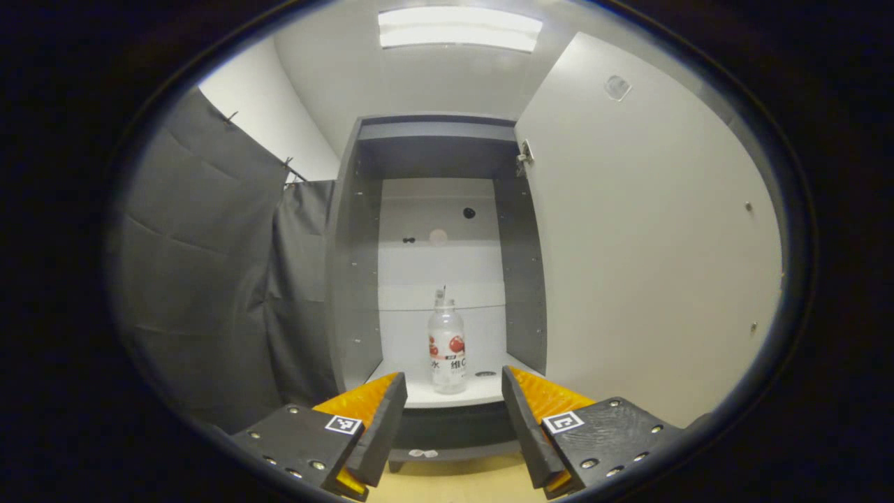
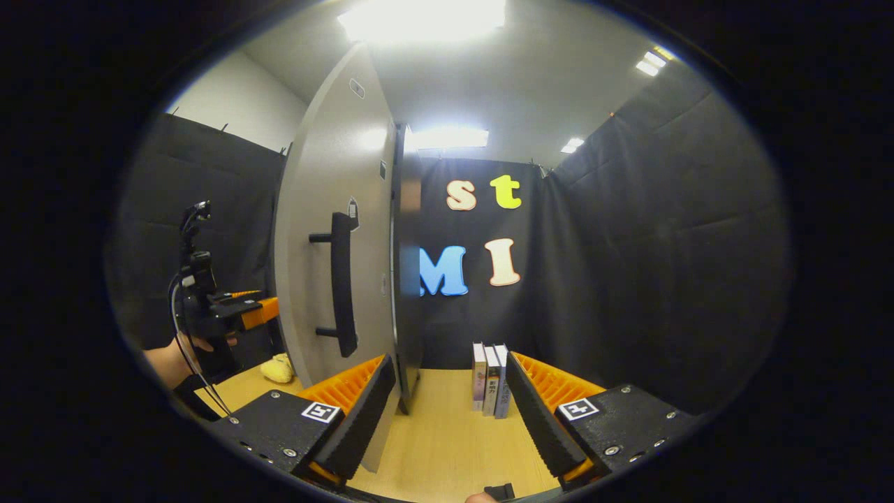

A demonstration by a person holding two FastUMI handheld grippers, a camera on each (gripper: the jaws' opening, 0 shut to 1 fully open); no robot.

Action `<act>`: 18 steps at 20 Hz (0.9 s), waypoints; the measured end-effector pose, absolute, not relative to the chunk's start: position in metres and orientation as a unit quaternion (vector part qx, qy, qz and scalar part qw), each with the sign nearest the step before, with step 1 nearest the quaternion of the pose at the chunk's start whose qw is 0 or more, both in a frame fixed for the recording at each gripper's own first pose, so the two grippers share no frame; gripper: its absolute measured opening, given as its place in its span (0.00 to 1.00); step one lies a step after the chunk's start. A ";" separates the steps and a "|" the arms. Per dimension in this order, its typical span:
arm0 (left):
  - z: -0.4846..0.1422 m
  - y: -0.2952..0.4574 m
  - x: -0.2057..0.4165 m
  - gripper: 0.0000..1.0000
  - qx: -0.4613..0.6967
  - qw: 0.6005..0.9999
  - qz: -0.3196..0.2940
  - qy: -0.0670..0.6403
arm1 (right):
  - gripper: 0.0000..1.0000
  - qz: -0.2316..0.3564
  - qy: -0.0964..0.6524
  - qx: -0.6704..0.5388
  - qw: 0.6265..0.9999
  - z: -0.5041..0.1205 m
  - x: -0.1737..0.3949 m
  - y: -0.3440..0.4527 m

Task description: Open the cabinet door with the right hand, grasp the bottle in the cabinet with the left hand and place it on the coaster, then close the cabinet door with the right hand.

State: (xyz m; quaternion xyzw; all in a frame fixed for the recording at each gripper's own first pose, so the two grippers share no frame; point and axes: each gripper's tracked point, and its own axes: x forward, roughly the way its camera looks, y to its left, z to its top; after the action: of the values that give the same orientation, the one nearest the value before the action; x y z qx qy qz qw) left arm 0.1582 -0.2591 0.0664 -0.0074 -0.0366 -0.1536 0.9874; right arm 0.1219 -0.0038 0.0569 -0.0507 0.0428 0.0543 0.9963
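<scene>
**Cabinet door open, bottle on shelf**

The grey cabinet's flat white door (image 1: 649,237) stands swung open. The clear plastic bottle with a red-printed label (image 1: 447,346) stands upright on the cabinet's white bottom shelf (image 1: 419,395). The left gripper (image 1: 454,419) faces it, fingers spread and empty. The right gripper (image 2: 450,412) has fingers apart, empty, near the door's black bar handle (image 2: 342,283).

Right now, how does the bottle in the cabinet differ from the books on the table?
The bottle is clear and round with a red-printed label; the books are flat and opaque. The bottle stands alone on the cabinet shelf; the books stand together in a row of three on the wooden table. Both stand upright, and neither gripper touches them.
</scene>
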 end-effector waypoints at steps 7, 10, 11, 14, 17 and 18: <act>0.059 -0.287 0.255 0.78 -0.030 0.981 -0.190 -0.022 | 0.97 -0.019 0.059 -0.021 0.998 0.045 0.135 -0.020; 0.043 -0.291 0.292 0.78 -0.033 0.981 -0.193 -0.006 | 0.97 -0.043 0.066 -0.030 0.996 0.041 0.141 -0.026; 0.037 -0.292 0.305 0.78 -0.033 0.981 -0.193 -0.001 | 0.97 -0.049 0.069 -0.031 0.996 0.038 0.143 -0.027; 0.016 -0.299 0.337 0.78 -0.031 0.979 -0.200 0.020 | 0.97 -0.062 0.079 -0.027 0.995 0.033 0.147 -0.026; -0.006 -0.302 0.360 0.78 -0.027 0.979 -0.197 0.042 | 0.97 -0.072 0.086 -0.028 0.993 0.026 0.151 -0.025; -0.010 -0.302 0.368 0.78 -0.026 0.979 -0.195 0.046 | 0.97 -0.076 0.088 -0.027 0.993 0.025 0.152 -0.025</act>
State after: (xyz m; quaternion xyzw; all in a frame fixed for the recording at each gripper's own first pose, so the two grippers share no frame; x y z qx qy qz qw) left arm 0.3675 -0.3023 -0.0104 -0.0265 0.0462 -0.1950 0.9794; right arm 0.1520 -0.0249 0.0246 -0.0267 0.0880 -0.0759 0.9929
